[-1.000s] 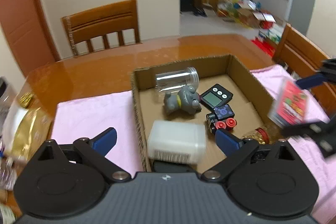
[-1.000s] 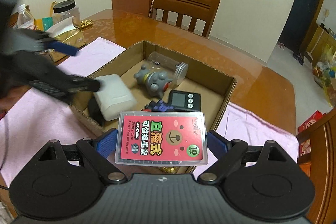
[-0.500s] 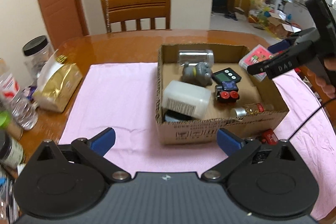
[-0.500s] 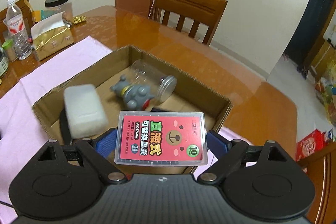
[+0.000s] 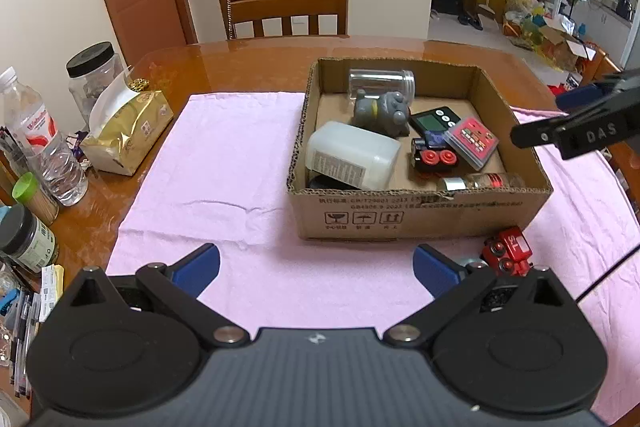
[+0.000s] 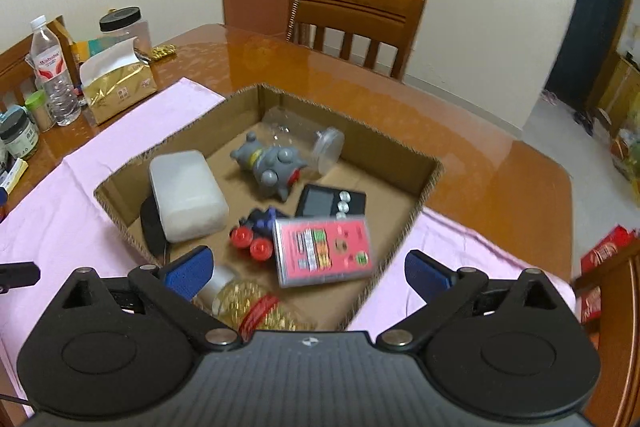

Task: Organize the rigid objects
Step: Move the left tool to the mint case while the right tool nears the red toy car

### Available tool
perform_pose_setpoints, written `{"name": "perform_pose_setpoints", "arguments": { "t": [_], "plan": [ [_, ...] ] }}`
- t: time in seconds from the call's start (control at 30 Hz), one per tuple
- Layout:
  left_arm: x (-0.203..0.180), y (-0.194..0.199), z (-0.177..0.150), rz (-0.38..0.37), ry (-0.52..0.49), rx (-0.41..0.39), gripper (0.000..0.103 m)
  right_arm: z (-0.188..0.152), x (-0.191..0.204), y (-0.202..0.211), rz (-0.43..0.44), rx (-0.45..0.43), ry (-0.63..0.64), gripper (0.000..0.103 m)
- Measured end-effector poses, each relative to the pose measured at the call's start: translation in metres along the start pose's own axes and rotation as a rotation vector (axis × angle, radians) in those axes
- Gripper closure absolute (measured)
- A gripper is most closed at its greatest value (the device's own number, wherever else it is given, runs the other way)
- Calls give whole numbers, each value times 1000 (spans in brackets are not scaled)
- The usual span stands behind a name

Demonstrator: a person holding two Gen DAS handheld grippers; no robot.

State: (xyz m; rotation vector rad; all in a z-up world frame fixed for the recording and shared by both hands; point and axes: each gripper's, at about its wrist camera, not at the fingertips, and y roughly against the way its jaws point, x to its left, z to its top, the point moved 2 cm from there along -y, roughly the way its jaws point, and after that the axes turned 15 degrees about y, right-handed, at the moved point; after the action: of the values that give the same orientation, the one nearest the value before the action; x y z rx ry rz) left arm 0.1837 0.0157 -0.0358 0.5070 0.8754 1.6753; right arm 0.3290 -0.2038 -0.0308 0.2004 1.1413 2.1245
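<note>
1. Now the right gripper point(image 6: 307, 269) no longer holds the pink card case point(image 6: 323, 251); half a second ago the case sat clamped between its fingers, and now the fingers stand wide apart with nothing between them.
2. The case now lies inside the cardboard box point(image 5: 416, 215), leaning on the dark toy car with red wheels point(image 5: 434, 157) and just beside the black timer point(image 5: 436, 118). In the right wrist view it is blurred, so its print cannot be read.
3. The left gripper point(image 5: 316, 269) has pulled back from the box since one second ago; its fingers are wide open and empty, above the pink cloth point(image 5: 224, 163).
4. On the left of the box lies the white plastic container point(image 5: 352, 155), with a dark object under it that is mostly hidden.
5. Behind it are the grey toy figure point(image 5: 382, 109) and the clear jar point(image 5: 380, 81), which lies on its side.
6. At the front wall lies a small bottle with gold content point(image 5: 480, 182), partly covered by the box edge in the left view and by the gripper body in the right view.
7. A red toy train point(image 5: 507, 254) stands outside the box on the cloth, partly behind the left gripper's right finger.
8. The right gripper shows at the right edge of the left view, cut off by the frame.
</note>
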Motion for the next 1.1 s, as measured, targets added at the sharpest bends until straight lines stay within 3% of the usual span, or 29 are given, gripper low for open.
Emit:
{"name": "perform_pose_setpoints", "arguments": {
  "t": [0.3,0.6,0.77,1.1],
  "plan": [
    [-4,-3,-7,-23,-53,-5,1,-48,19,13,-39,39,-215,0],
    [7,-24,-12,-73,-86,25,1,-80,59,-32,-86,132,-334,0],
    [14,-31,-13,-93,-90,47,1,-81,67,-53,-162,186,-359,0],
    [14,-41,-13,-140,-145,68,1,-111,50,-49,-201,268,-374,0]
  ]
}}
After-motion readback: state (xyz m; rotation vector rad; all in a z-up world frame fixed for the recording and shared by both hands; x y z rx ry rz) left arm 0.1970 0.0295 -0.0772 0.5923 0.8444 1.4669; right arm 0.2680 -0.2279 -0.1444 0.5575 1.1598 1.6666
